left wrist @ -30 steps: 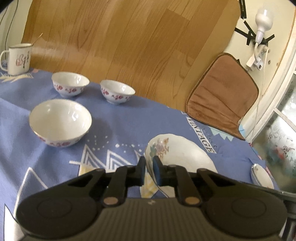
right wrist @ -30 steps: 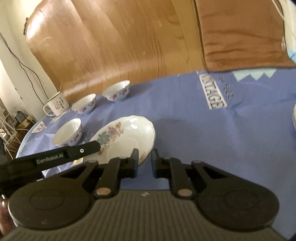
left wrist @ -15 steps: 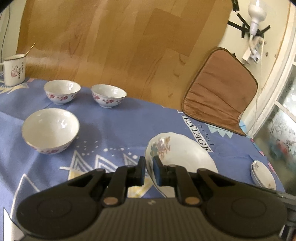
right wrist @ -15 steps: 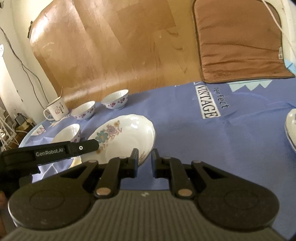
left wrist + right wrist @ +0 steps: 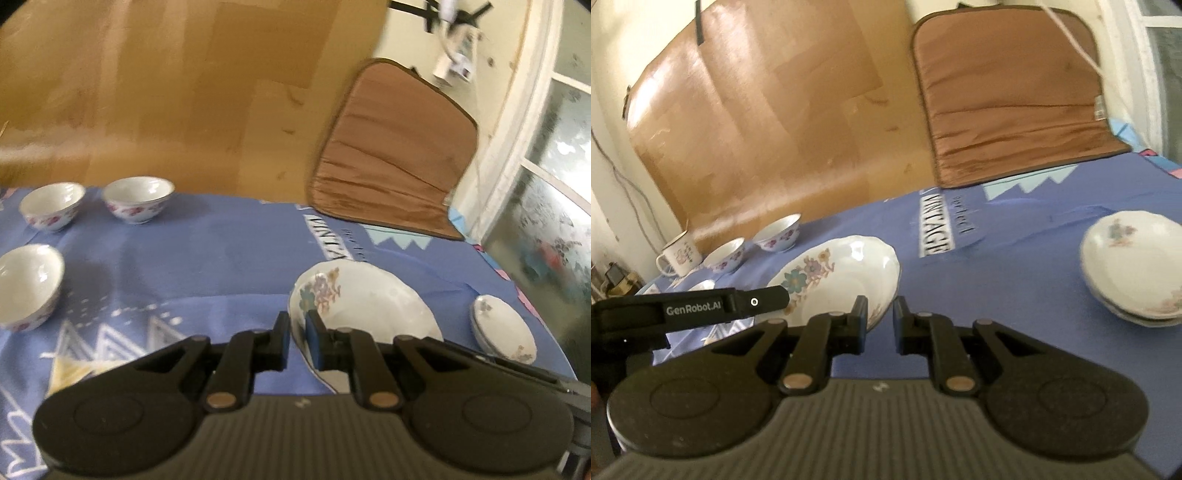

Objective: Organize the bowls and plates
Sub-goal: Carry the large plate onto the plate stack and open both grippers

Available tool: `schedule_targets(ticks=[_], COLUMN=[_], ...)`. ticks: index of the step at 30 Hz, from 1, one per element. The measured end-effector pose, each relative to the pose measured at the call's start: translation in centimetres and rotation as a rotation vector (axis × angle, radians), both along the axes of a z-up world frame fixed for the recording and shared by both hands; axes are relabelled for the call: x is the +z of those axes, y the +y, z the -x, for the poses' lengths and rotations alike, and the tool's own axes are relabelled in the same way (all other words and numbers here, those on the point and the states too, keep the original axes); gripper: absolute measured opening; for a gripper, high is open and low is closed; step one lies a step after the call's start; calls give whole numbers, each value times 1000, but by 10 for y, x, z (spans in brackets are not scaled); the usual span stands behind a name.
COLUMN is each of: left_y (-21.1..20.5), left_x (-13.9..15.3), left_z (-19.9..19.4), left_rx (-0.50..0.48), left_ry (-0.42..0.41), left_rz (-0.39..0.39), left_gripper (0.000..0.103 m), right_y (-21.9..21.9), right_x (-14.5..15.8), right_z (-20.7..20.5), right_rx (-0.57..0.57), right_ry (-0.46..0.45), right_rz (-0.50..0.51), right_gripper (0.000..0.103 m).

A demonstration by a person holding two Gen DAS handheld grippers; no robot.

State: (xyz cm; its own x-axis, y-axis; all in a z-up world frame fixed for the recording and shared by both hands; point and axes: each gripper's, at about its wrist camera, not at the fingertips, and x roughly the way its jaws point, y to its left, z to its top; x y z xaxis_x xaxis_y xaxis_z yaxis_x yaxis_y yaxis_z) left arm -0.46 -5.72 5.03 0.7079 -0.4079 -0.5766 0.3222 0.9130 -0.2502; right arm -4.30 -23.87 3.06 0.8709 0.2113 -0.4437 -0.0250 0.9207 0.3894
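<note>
the flowered plate (image 5: 364, 295) is tilted above the blue cloth (image 5: 221, 251), rim pinched by the left gripper (image 5: 297, 334). the right gripper (image 5: 880, 319) sits nearly together, gripping nothing, beside it. stacked plates (image 5: 1132, 264) rest to the right, three bowls (image 5: 138, 199) far left.

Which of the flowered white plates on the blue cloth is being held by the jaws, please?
The large plate nearer the bowls: the left gripper pinches its rim, tilting it. The smaller stacked plates sit untouched.

Left gripper (image 5: 297, 333) clamps floral plate (image 5: 364, 302) rim; bowls (image 5: 138, 199) left.
</note>
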Motion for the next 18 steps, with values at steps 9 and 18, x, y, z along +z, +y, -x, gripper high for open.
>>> schedule_targets(ticks=[9, 18], left_y=[-77, -162], left_x=[10, 3], left_z=[-2, -4], left_rx=[-138, -283], left_ry=[-34, -40], left_rz=[-49, -77], left_gripper=[11, 12], right_y=[-52, -109], right_x=[-1, -11], right_z=[29, 53], right_rx=[-157, -338], right_ry=[-48, -51], right_rz=[-17, -19], right_gripper=[17, 17])
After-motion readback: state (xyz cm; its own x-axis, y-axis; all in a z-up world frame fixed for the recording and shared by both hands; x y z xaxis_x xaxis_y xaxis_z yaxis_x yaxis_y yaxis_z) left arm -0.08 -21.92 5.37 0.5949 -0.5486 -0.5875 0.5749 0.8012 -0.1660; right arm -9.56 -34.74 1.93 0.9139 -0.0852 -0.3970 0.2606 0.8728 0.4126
